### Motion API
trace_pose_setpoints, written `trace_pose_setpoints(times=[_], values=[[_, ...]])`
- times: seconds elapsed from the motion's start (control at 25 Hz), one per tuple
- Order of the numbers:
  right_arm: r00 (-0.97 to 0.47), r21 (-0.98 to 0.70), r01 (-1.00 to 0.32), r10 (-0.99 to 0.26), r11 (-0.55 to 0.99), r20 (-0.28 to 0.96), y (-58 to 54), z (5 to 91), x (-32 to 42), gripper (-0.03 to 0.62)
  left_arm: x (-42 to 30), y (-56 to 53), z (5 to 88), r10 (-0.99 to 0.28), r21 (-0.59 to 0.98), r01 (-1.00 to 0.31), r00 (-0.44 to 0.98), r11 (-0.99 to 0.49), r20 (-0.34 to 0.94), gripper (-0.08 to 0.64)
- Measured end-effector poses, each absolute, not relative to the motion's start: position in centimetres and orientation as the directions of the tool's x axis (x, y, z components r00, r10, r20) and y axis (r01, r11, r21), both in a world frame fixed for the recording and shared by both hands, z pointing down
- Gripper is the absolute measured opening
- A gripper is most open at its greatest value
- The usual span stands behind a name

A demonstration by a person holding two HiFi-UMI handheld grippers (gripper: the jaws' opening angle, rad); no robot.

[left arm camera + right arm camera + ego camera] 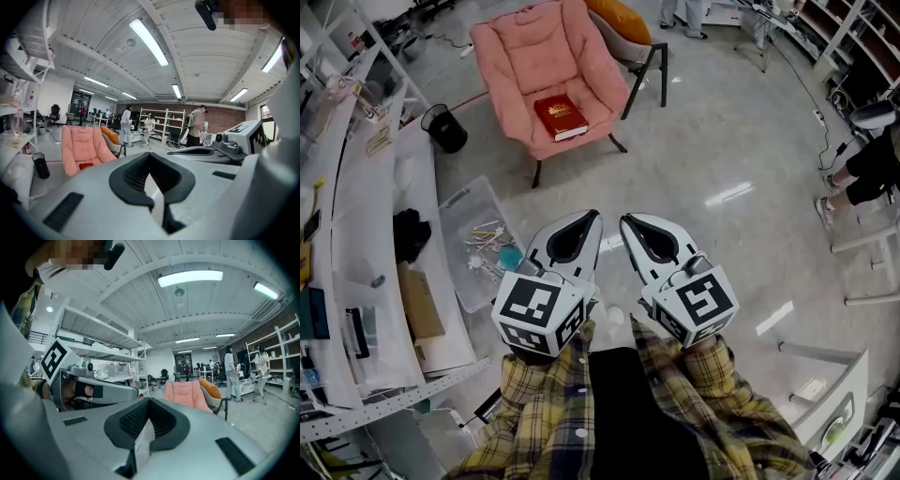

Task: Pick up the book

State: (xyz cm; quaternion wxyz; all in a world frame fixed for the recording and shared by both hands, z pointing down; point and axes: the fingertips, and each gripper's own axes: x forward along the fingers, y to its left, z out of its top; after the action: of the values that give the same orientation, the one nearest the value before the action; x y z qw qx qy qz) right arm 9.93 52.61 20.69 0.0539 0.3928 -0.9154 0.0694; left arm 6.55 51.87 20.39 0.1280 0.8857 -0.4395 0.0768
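**Book (560,117) waits on the pink armchair (522,47); both grippers are empty and closed**

The person holds the two grippers close together in front of the chest, forearms in plaid sleeves (546,412) reaching forward from the bottom of the head view. The left gripper (590,219) and the right gripper (629,225) sit side by side, nearly touching at their rear. Their noses angle slightly toward each other and point only a little below level, across the floor (712,150) toward the armchair. Each carries its marker cube at the back, near the wrist.

In the left gripper view the jaws are together at the tip, with nothing between them. The right gripper view shows the same: jaws pressed together and empty.

The red book lies flat on the armchair's seat, around its middle and nearer the front edge, its cover facing up. It is well apart from both grippers, with open floor between. A black bin (445,128) stands on the floor just left of the armchair, and a clear tub (469,202) of small items sits beside the long white table (366,206) on the left.
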Motion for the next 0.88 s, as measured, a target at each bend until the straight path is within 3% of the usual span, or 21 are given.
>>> trace_pose_setpoints(times=[0.88], values=[[-0.685, -0.064, -0.725, -0.709, 0.685, 0.166, 31.7, 20.9, 3.8, 0.015, 0.4, 31.3, 21.3, -0.743, 0.179, -0.788, 0.615, -0.589, 0.263, 0.003]])
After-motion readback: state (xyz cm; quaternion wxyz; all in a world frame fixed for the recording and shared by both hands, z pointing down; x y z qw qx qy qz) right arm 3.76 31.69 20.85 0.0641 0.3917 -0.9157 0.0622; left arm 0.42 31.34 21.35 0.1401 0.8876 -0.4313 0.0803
